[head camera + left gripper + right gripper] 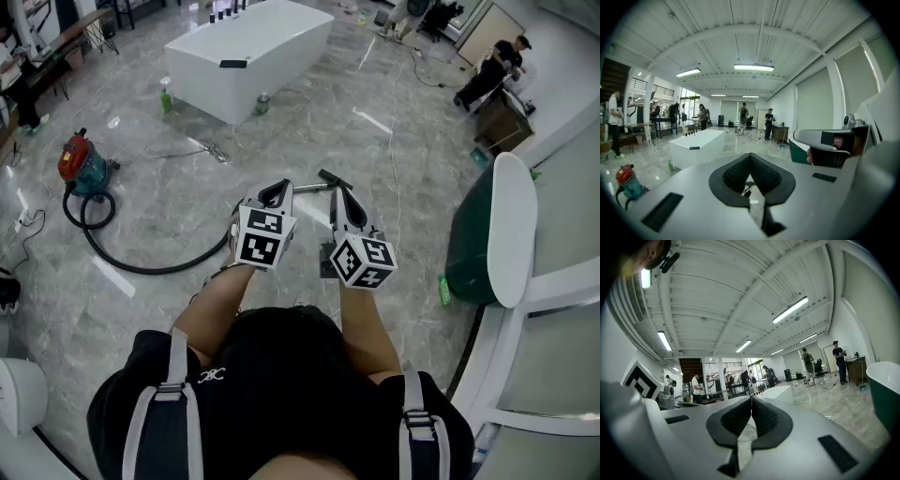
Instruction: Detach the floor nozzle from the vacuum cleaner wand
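Wand [311, 187] partly hidden behind left gripper [277, 190]

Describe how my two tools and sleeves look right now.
Left tool and right tool: pale grey shells, black textured pads, each bearing a white cube with black square markers. The person wears a black short-sleeved top with grey shoulder straps.

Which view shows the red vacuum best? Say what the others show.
The head view: the whole vacuum shows from above, with its hose curling across the floor. The left gripper view shows it only small, at the lower left edge. The right gripper view does not show it.
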`<state>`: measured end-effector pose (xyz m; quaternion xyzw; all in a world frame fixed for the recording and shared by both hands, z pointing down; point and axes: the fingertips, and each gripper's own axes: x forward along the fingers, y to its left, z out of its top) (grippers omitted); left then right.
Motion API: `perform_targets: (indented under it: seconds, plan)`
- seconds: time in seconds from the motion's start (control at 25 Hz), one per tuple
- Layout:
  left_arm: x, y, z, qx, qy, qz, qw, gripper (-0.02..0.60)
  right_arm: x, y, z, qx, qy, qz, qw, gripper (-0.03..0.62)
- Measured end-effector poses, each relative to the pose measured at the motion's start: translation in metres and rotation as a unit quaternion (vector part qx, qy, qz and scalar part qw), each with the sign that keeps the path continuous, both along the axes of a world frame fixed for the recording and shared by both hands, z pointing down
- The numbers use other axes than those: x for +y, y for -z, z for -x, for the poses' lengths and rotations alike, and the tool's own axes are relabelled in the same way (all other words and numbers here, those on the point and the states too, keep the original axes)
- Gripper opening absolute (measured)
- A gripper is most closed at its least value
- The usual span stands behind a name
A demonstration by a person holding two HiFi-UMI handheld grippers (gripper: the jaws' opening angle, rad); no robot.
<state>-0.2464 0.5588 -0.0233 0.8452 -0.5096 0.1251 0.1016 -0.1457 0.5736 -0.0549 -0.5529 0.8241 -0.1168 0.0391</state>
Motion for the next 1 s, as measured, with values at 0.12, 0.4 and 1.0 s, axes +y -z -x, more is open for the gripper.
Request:
perform_targets:
  seconds: [0.12, 0.4, 1.0]
  plan:
    - [-0.008, -0.001, 0.002, -0.001, 0.0, -0.005, 1.0, 0.009, -0.009, -0.003, 0.001, -0.004, -0.002, -0.001, 1.0, 0.017]
    - [-0.046, -0.006, -0.01, -0.005, -0.006, -0.007, 0.9999, 0.009, -0.052, -0.007, -0.016, -0.019, -0.011, -0.004, 1.0, 0.017]
    - [-0.197, 0.02, -0.124, -0.021, -0.038, -0.014, 0.999, 0.009, -0.212, 0.023, -0.128, -0.067, -0.02, -0.014, 0.997, 0.017]
